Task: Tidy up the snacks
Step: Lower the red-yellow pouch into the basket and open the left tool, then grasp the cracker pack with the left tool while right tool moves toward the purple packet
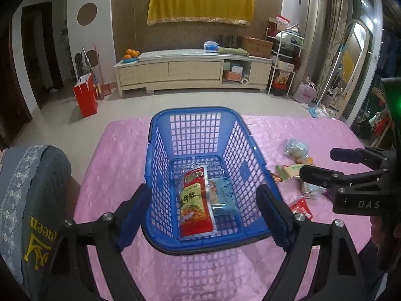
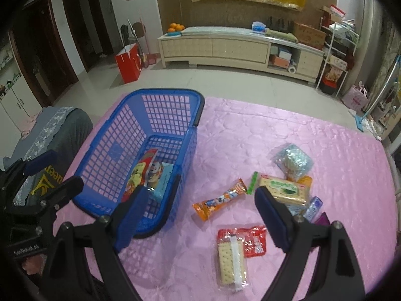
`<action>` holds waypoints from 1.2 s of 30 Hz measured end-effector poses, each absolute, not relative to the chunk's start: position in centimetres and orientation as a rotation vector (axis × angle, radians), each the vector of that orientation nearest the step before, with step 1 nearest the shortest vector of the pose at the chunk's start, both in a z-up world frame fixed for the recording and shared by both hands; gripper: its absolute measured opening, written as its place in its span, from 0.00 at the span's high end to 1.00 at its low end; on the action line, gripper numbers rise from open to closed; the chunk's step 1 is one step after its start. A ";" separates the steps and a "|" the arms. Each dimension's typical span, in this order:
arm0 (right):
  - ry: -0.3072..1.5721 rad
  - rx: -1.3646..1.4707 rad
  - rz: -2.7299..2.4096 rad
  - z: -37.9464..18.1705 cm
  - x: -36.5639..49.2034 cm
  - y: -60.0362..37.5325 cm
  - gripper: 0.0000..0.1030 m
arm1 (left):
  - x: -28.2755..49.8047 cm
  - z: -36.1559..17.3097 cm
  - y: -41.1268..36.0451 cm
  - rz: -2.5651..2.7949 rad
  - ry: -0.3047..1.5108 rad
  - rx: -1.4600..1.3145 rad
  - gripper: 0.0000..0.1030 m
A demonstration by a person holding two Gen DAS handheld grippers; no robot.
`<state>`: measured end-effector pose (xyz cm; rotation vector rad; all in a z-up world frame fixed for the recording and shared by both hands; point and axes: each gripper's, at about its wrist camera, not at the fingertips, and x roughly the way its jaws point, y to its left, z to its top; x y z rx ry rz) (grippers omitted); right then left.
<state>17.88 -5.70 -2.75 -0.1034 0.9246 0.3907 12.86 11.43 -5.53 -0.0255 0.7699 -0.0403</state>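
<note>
A blue plastic basket (image 1: 160, 175) stands on the pink table cover (image 1: 120, 150); it also shows in the right wrist view (image 2: 115, 130). In it lie a red snack packet (image 1: 195, 203) and a light blue packet (image 1: 225, 198). My left gripper (image 1: 203, 220) is open and empty over the basket's near rim. My right gripper (image 2: 200, 220) is open and empty above the loose snacks: an orange stick pack (image 2: 220, 199), a cracker pack (image 2: 230, 258) on a red packet (image 2: 255, 240), a green biscuit pack (image 2: 283, 190) and a clear bag (image 2: 293, 160).
A grey cushion with yellow lettering (image 1: 32, 200) lies left of the basket. The table's right edge (image 2: 386, 175) is near the snack pile. Beyond the table are a tiled floor, a red bag (image 1: 85, 97) and a low cabinet (image 1: 193, 72).
</note>
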 end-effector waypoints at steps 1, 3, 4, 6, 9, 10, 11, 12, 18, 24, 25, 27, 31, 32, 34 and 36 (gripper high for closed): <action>0.917 -0.099 0.390 -2.3 17.5 -6.1 0.13 | 12.6 -5.2 11.1 -0.040 0.765 -0.019 0.19; 0.905 -0.094 0.388 -1.6 16.7 -6.9 0.13 | 11.8 -4.7 10.4 -0.046 0.755 -0.010 0.19; 0.901 -0.094 0.388 -1.3 16.4 -7.2 0.13 | 11.5 -4.4 9.9 -0.051 0.752 -0.009 0.19; 0.893 -0.093 0.385 -0.7 15.6 -8.1 0.13 | 11.0 -4.1 9.1 -0.061 0.748 -0.009 0.19; 0.885 -0.080 0.381 -0.1 14.7 -9.5 0.13 | 10.4 -3.7 7.7 -0.078 0.740 0.004 0.19; 0.884 -0.074 0.380 0.0 14.4 -10.1 0.13 | 10.3 -3.7 7.4 -0.081 0.739 0.009 0.19; 0.883 -0.069 0.378 0.1 14.2 -10.4 0.13 | 10.1 -3.5 6.7 -0.089 0.736 0.016 0.19; 0.881 -0.063 0.374 0.2 14.0 -11.0 0.13 | 10.0 -3.4 6.2 -0.096 0.736 0.018 0.19; 0.865 -0.050 0.326 0.3 12.9 -14.3 0.13 | 9.5 -3.5 2.9 -0.127 0.735 0.054 0.15; 0.890 -0.037 0.290 -0.8 12.5 -17.5 0.13 | 9.2 -4.4 -0.5 -0.157 0.770 0.060 0.15; 0.893 -0.031 0.289 -1.1 12.4 -18.1 0.13 | 9.1 -4.6 -1.0 -0.163 0.775 0.061 0.15; 0.900 -0.018 0.287 -1.6 12.1 -18.9 0.13 | 9.1 -5.1 -2.0 -0.173 0.788 0.062 0.15; 0.913 0.005 0.329 -2.8 12.1 -20.4 0.13 | 9.3 -6.1 -3.7 -0.185 0.817 0.058 0.16; 0.914 0.000 0.322 -3.1 12.0 -20.6 0.13 | 9.4 -6.4 -4.1 -0.188 0.826 0.057 0.16; 0.914 -0.017 0.308 -3.9 12.0 -21.1 0.13 | 9.6 -7.0 -4.9 -0.189 0.841 0.054 0.16; 0.926 -0.012 0.340 -4.8 11.8 -21.5 0.13 | 9.8 -7.7 -5.7 -0.185 0.856 0.052 0.16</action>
